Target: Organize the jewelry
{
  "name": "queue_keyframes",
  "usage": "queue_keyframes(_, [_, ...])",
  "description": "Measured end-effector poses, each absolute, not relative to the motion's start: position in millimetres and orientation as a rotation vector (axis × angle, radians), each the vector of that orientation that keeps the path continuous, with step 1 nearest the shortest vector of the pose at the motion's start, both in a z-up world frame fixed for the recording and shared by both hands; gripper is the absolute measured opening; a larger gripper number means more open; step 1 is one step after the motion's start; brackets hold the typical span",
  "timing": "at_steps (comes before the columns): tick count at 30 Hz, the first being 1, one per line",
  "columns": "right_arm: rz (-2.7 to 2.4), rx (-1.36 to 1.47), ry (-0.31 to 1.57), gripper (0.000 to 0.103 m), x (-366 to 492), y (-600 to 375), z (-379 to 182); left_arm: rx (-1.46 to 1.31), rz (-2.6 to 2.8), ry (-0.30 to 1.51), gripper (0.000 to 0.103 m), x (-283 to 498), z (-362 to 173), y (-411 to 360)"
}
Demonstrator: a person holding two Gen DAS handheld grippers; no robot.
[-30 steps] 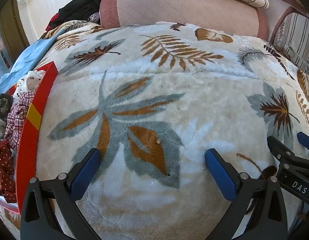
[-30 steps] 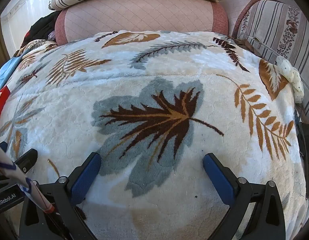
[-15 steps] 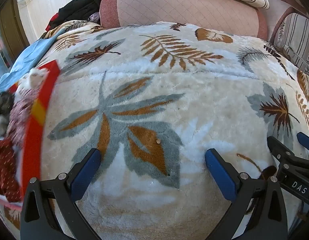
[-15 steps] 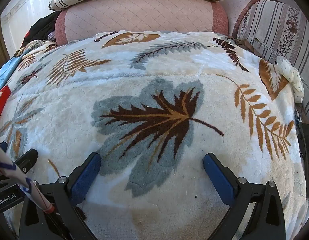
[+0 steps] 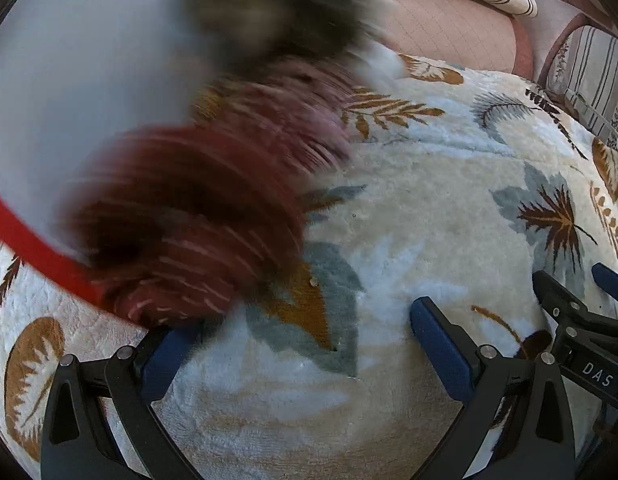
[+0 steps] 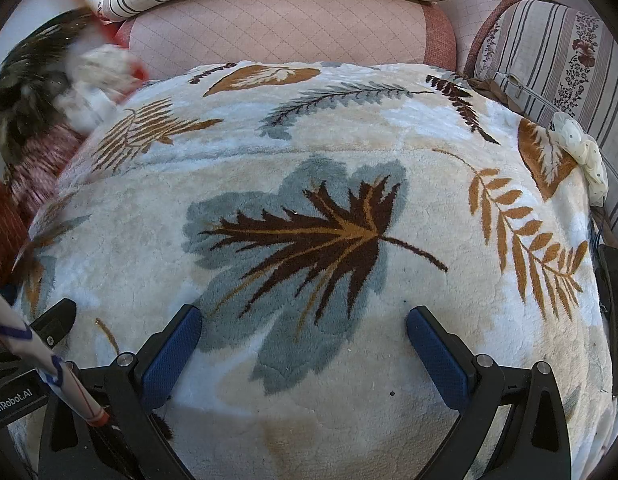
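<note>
Left gripper [image 5: 305,334]: jaws spread wide, nothing between them, over the leaf-print blanket [image 5: 449,208]. A red-edged box [image 5: 37,248] sits tipped across the view from 9 to 12 o'clock, heavily smeared; its contents read only as a dark red scrunchie [image 5: 189,232], a pinkish checked one [image 5: 293,120] above it and a dark furry piece [image 5: 277,8] at 12 o'clock. The red scrunchie overlaps the left finger's tip; contact cannot be judged. Right gripper [image 6: 303,334]: jaws equally wide, empty, above the blanket's big brown leaf [image 6: 309,240]. In the right view the same blurred pieces sit at 9 to 10 o'clock. A cream scrunchie [image 6: 585,156] lies at the blanket's edge at 2 o'clock, well apart from both grippers.
</note>
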State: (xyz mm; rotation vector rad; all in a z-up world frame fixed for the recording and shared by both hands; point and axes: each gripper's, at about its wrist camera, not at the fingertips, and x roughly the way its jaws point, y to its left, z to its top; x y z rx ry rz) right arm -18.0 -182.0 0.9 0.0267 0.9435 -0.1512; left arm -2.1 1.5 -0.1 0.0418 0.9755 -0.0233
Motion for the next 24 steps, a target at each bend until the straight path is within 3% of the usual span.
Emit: queue_keyframes(24, [-0.151,0.027,0.941,0.103,-18.2,-181.5,0.5,0.055,-0.016,0.976,0.103,-1.2,2.1,-0.8])
